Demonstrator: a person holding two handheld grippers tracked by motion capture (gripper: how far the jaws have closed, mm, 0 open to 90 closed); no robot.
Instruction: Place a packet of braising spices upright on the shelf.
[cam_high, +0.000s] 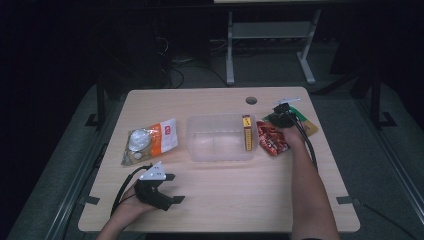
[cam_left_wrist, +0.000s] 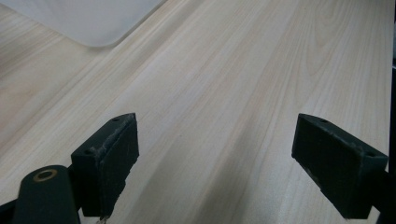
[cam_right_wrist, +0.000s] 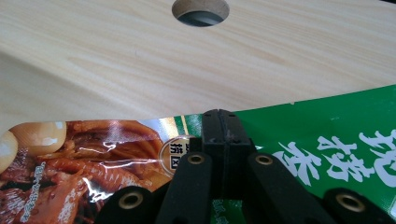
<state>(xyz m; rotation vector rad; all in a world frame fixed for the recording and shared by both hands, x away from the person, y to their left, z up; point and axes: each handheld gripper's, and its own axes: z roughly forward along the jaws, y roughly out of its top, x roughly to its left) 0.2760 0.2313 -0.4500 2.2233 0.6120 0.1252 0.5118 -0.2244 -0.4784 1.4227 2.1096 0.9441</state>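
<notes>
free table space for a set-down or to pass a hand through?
Widest bare strip: the table's near half, between the left gripper and the right forearm, below the clear bin. The far edge behind the bin is also bare, up to the round hole. Crowded: orange bag left of the bin, red packet and green packet right of it.

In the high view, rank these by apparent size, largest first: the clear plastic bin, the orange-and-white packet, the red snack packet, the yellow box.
1. clear plastic bin
2. orange-and-white packet
3. red snack packet
4. yellow box, a narrow strip in the bin
</notes>
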